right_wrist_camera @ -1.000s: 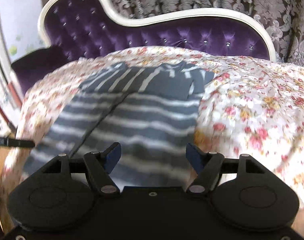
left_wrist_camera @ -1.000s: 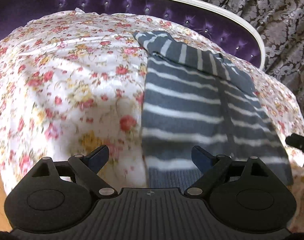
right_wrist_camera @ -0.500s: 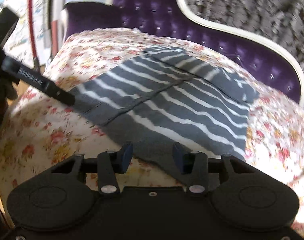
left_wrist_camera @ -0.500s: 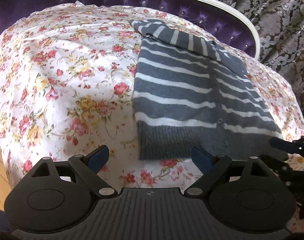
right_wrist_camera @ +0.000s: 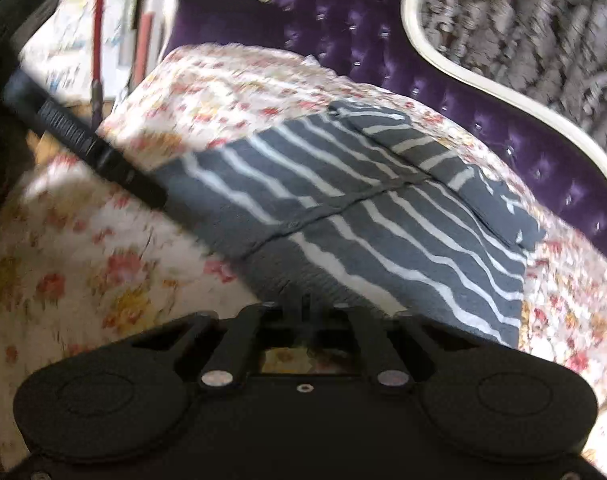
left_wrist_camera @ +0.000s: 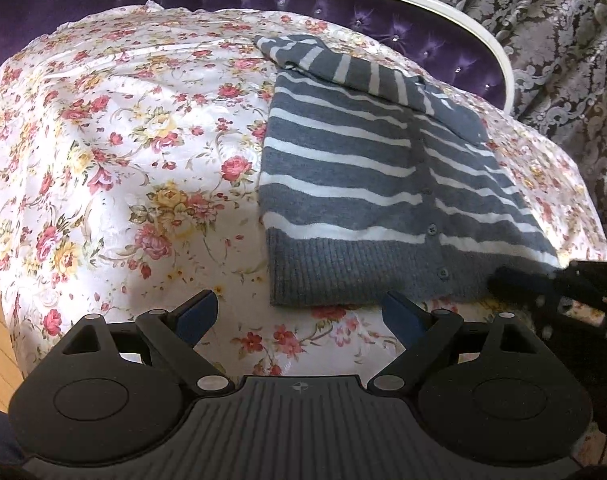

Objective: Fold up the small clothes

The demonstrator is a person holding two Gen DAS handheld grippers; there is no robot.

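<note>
Right claw (right_wrist_camera: 309, 308) seemingly pinches cardigan (right_wrist_camera: 355, 216) hem, buttons running lengthwise

Matt ribbed-knit cardigan (left_wrist_camera: 343, 184), tufted velvet sofa (left_wrist_camera: 423, 36)

- Your right gripper (right_wrist_camera: 303, 304) has its fingertips drawn together at the ribbed hem of the striped cardigan (right_wrist_camera: 343, 216); motion blur hides whether the knit is pinched between them.
- In the left wrist view, your right gripper is a dark smear at the frame's right edge, partly cut off.
- The cardigan's sleeves are folded across its top, covering the collar.
- The floral bedspread (left_wrist_camera: 123, 140) hides the mattress.
</note>
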